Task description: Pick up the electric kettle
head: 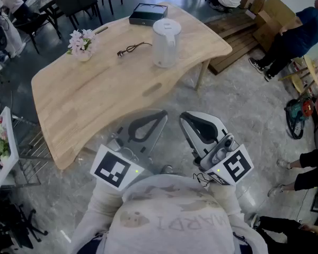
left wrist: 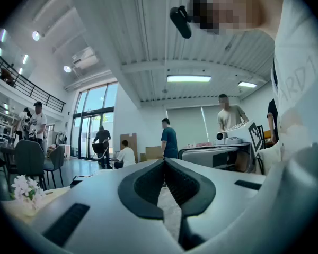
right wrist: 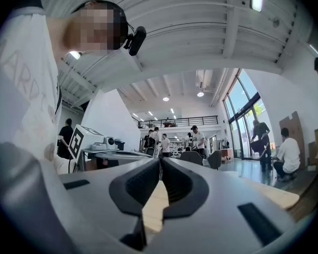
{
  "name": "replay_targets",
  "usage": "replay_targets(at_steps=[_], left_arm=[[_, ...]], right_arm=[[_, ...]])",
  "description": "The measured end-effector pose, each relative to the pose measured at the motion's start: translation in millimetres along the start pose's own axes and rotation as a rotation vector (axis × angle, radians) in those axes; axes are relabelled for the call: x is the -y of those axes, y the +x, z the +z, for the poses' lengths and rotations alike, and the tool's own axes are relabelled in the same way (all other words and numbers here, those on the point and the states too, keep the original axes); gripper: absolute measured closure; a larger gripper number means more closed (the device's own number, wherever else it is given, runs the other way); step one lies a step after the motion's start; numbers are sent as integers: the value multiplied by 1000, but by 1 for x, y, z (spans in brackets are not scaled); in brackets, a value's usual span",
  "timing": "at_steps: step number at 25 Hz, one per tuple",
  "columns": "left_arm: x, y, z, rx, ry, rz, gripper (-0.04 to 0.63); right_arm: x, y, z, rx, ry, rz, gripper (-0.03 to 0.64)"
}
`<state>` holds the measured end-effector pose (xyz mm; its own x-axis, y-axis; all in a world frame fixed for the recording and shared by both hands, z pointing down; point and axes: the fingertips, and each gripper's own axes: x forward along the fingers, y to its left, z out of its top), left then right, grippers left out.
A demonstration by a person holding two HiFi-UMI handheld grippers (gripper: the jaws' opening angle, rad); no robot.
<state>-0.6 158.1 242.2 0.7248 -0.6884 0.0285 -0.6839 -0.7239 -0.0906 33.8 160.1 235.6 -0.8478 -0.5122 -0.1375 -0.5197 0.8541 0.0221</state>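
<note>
The white electric kettle (head: 166, 43) stands upright on the far right part of the wooden table (head: 95, 99), with its lid down. A black cord with a plug (head: 132, 49) lies just to its left. Both grippers hover close to my chest, off the table's near edge and well short of the kettle. My left gripper (head: 163, 114) is shut with nothing in it, its tips meeting in the left gripper view (left wrist: 164, 160). My right gripper (head: 184, 116) is also shut and empty (right wrist: 160, 159). Neither gripper view shows the kettle.
A black flat box (head: 148, 13) lies at the table's far edge and a small pot of flowers (head: 82, 44) at its left. Chairs (head: 79, 1) stand behind the table. Wooden pallets (head: 238, 36), cardboard and a person (head: 291, 36) are at the right.
</note>
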Motion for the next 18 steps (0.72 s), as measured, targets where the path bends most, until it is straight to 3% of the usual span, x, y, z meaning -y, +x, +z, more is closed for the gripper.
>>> replay_targets(at_steps=[18], left_arm=[[0, 2, -7, -15, -8, -19, 583]], right_arm=[[2, 0, -3, 3, 11, -19, 589]])
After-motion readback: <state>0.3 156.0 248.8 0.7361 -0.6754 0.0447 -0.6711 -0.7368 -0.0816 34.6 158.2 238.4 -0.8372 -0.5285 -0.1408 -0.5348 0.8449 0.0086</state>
